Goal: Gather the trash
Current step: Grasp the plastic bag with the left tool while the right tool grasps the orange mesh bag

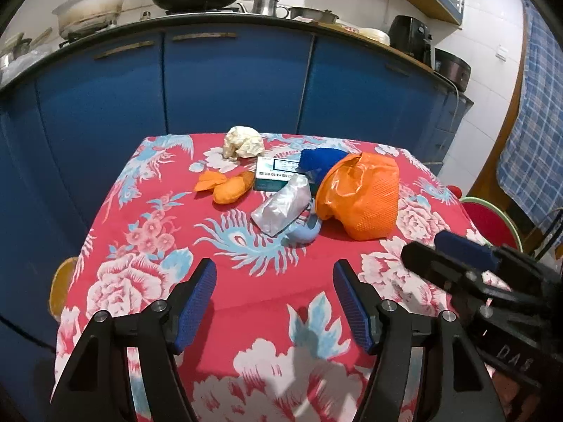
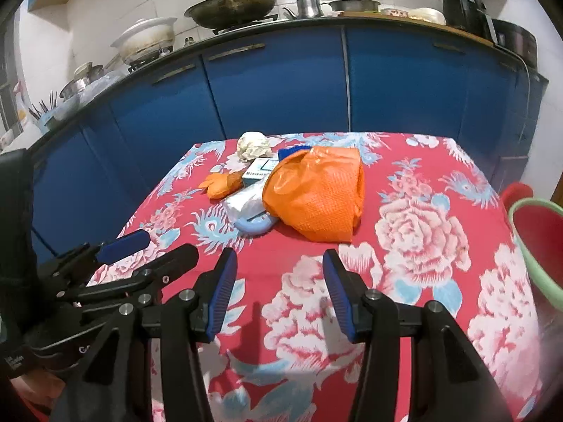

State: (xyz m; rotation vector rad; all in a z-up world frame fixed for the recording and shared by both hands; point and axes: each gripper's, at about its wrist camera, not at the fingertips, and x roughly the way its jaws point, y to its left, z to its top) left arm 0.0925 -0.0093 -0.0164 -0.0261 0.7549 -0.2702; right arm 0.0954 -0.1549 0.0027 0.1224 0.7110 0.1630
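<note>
A table with a red flowery cloth (image 1: 147,267) holds a pile of trash near its far edge. An orange bag (image 1: 362,197) lies open on its side; I cannot tell what is in it. Just beside it lie a shiny silver wrapper (image 1: 281,207), a small box (image 1: 274,172), orange peels (image 1: 227,186), a crumpled paper ball (image 1: 242,142) and something blue (image 1: 320,161). A red bucket with a green rim (image 2: 535,242) stands by the table's right edge. The left gripper (image 1: 274,302) and right gripper (image 2: 278,293) hang over the near edge, jaws apart, holding nothing
</note>
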